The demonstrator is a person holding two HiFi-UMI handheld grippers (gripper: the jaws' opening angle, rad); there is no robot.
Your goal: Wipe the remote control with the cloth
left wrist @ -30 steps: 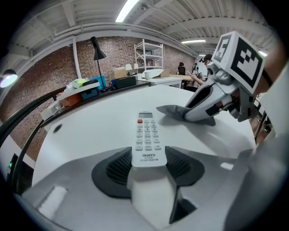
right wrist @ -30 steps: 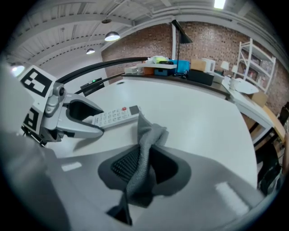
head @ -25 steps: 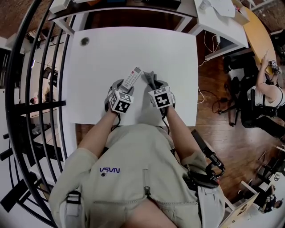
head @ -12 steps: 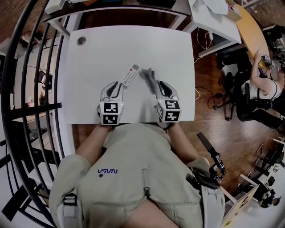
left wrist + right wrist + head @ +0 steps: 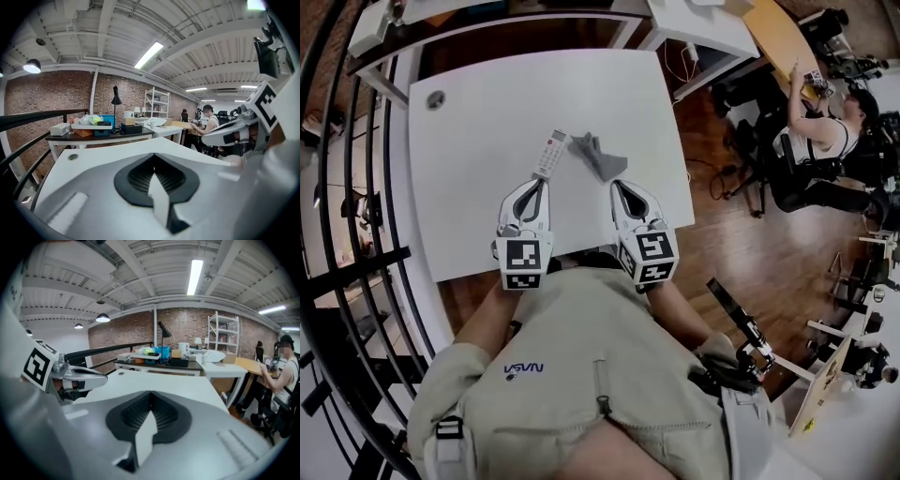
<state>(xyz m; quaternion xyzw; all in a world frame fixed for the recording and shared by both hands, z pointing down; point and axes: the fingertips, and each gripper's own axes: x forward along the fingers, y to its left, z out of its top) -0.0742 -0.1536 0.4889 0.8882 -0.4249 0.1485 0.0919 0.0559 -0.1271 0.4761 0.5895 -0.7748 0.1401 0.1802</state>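
Note:
A white remote control (image 5: 549,155) lies on the white table (image 5: 478,122), and the crumpled grey cloth (image 5: 599,156) sits just to its right. Both grippers hover near the table's front edge, short of the two objects and touching neither. My left gripper (image 5: 540,182) points toward the remote; its jaws have just been closing and are shut with nothing between them (image 5: 153,155). My right gripper (image 5: 617,185) points toward the cloth, and its jaws have likewise just been closing on nothing (image 5: 150,405). Remote and cloth are hidden in both gripper views.
A round grommet (image 5: 436,97) marks the table's far left corner. Black railing bars (image 5: 347,187) run along the left. More tables (image 5: 694,19) stand behind, and a seated person (image 5: 825,141) is at the right over wooden floor.
Both grippers have risen and drawn back from the remote and the cloth toward the person. Their jaws went from open to shut. Remote and cloth stay on the table.

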